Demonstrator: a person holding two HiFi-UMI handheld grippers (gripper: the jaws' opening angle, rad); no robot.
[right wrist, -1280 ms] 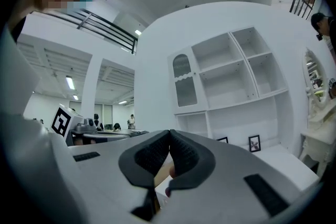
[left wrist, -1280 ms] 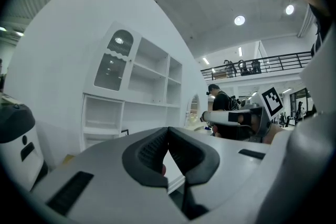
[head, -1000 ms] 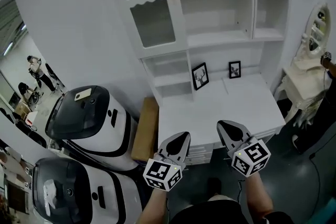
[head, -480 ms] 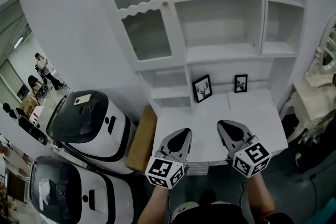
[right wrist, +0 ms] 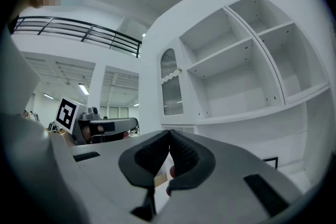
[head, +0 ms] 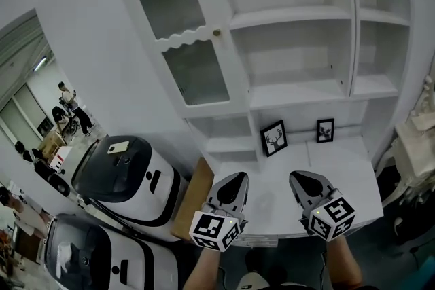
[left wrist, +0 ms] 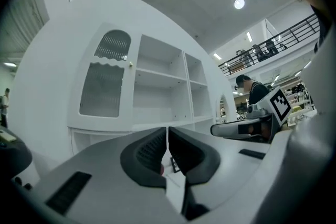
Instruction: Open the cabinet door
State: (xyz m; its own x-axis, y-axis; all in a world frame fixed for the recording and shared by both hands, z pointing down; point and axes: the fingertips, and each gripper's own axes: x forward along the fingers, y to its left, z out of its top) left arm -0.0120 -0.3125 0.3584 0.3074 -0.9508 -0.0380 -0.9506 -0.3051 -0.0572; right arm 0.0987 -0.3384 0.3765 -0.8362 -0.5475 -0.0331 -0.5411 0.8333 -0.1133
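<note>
A white cabinet door (head: 182,44) with an arched glass pane and a small round knob (head: 217,32) stands closed at the upper left of a white shelf unit. The door (left wrist: 107,81) shows in the left gripper view, its knob (left wrist: 130,64) on its right edge. Seen from the right gripper view, the door (right wrist: 169,83) is narrow and edge-on. My left gripper (head: 234,180) is shut and empty, held low over the desk. My right gripper (head: 301,179) is beside it, also shut and empty. Both point level at the unit, well below the knob.
Open shelves (head: 292,51) fill the unit to the door's right. Two framed pictures (head: 273,138) stand on the white desk top (head: 272,200). White-and-black machines (head: 122,173) and a wooden board (head: 192,193) sit on the left. People stand far off at the left (head: 68,105).
The shelf unit has grown larger in the head view and slid down and rightward as both grippers moved toward it. Both grippers have stayed shut.
</note>
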